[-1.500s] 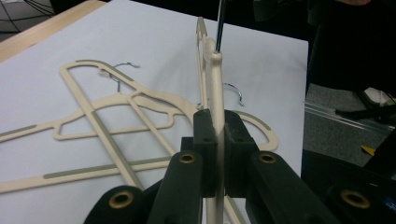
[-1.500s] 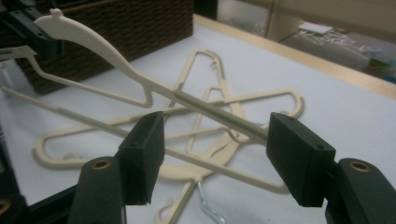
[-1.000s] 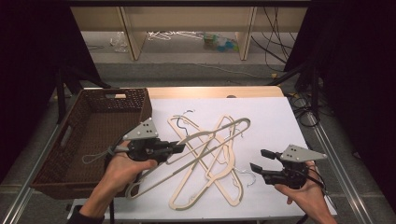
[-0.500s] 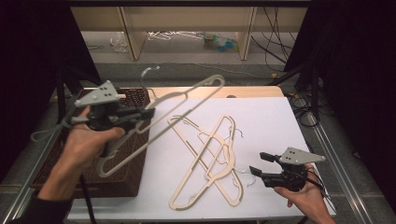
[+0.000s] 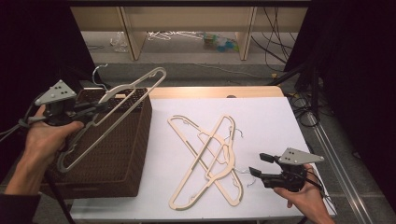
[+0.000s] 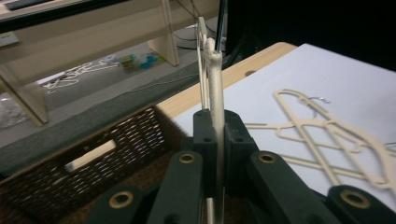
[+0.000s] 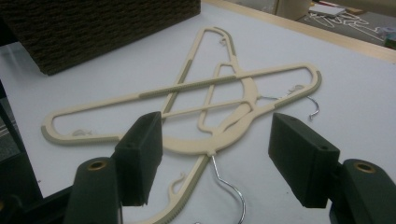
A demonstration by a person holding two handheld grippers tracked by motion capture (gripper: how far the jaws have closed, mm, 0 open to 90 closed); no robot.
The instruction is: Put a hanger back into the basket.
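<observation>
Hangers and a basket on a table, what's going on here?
A person is clearing cream hangers off a white table into a wicker basket, using a hand-held gripper in each hand. The left gripper is shut on one hanger and holds it tilted above the basket. Two more hangers lie crossed on the table. The right gripper is open and hovers close by their metal hooks, touching nothing yet.

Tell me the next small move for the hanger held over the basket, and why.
Probably lower the left gripper so the cream hanger sinks into the wicker basket, then open it. The gripper is shut on the hanger, which hangs tilted above the basket's rim, not yet inside.
</observation>
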